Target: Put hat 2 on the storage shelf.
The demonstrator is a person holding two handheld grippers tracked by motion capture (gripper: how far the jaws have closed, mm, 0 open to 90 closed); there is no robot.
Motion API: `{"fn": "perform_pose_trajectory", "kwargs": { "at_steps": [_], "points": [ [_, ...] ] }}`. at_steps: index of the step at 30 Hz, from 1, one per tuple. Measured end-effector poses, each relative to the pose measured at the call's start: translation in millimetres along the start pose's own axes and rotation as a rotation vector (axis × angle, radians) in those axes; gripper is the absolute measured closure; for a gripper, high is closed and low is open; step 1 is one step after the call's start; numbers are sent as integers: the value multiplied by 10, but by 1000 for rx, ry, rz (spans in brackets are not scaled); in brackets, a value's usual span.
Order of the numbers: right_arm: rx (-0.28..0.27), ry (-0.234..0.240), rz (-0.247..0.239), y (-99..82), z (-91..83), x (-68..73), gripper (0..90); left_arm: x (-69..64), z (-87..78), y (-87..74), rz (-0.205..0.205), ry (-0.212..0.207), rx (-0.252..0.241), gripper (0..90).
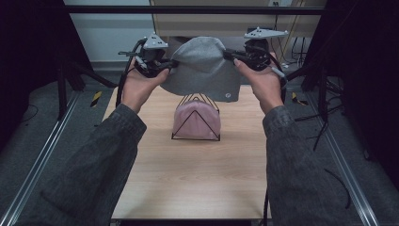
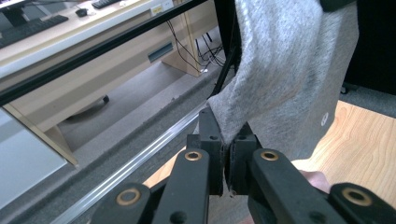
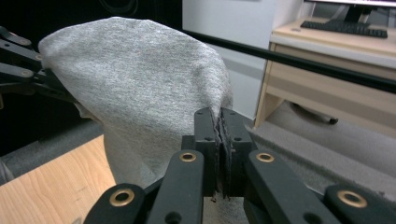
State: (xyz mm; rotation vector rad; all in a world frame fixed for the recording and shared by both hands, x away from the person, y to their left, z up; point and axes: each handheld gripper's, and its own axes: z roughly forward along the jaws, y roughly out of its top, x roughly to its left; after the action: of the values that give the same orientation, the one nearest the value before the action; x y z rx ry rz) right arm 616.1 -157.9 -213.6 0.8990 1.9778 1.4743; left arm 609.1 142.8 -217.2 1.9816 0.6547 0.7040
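Scene: a person at a wooden desk [image 1: 193, 179] lifts a grey beanie [image 1: 202, 66] between two hand-held grippers; the cap hangs stretched in the air, its lower hem drooping toward the stand beneath it

Left gripper [image 1: 170, 63]: jaws clenched on the cap's edge; in the left gripper view [image 2: 228, 142] the knit rises straight out from between the tips and fans away beyond them

Right gripper [image 1: 229, 55]: jaws likewise pinched shut on the opposite edge; in the right gripper view [image 3: 219, 122] the fabric leaves the tips and balloons off toward the other gripper

Grey beanie: spans the gap from one pair of jaws to the other, sagging below both; a small round badge [image 1: 227, 95] sits at a lower corner of the cap, below the right jaws

Wire stand [image 1: 195, 120]: black frame on the desk, below the jaws and nearer the person; already carries a pink beanie [image 1: 196, 121]

Step in hand, as judged: carrying the grey cap to the stand, likely to drape it over the pink one

Doing it well: keep both grips firm and level so the opening stays wide; centre the hem over the frame's peak before lowering; let go together, once the cap rests on the wire, or it may slide off one side
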Motion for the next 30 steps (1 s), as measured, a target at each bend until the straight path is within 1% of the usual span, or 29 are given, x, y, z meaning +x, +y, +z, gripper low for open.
{"fn": "perform_pose_trajectory", "kwargs": {
  "at_steps": [1,4,5,6,9,11,12,15,16,19,21,22,24,27,28,29,30],
  "points": [
    [3,-2,6,-16,29,-19,873,5,25,-15,-2,7,-1,872],
    [17,-3,13,-57,118,-69,873,42,100,-56,0,9,5,872],
    [27,-3,19,-79,180,-102,873,56,129,-68,-9,6,6,871],
    [27,-3,19,-79,180,-102,873,69,154,-78,-15,6,7,871],
    [46,-5,33,-125,288,-168,873,104,226,-114,-18,11,11,872],
    [51,-5,36,-138,312,-180,873,136,280,-141,-24,11,22,871],
    [57,-5,39,-152,335,-189,873,140,311,-156,-42,9,13,871],
    [67,-5,41,-209,398,-215,873,148,365,-201,-41,10,22,872],
    [71,-5,42,-223,403,-215,873,152,376,-217,-38,9,28,871],
    [72,-2,45,-253,412,-216,873,158,407,-276,-50,6,29,872],
    [80,1,42,-303,430,-195,873,157,424,-321,-50,7,38,872],
    [82,1,41,-320,436,-185,873,157,439,-368,-54,11,41,872],
    [84,2,45,-339,444,-173,873,160,439,-388,-57,9,47,872],
    [91,8,47,-413,474,-143,873,149,436,-442,-59,8,50,872],
    [93,8,45,-435,482,-133,873,147,422,-475,-51,12,60,872],
    [96,12,46,-457,490,-118,873,141,422,-495,-62,10,53,872],
    [96,12,46,-457,490,-118,873,141,422,-495,-62,10,53,872]
  ]
}}
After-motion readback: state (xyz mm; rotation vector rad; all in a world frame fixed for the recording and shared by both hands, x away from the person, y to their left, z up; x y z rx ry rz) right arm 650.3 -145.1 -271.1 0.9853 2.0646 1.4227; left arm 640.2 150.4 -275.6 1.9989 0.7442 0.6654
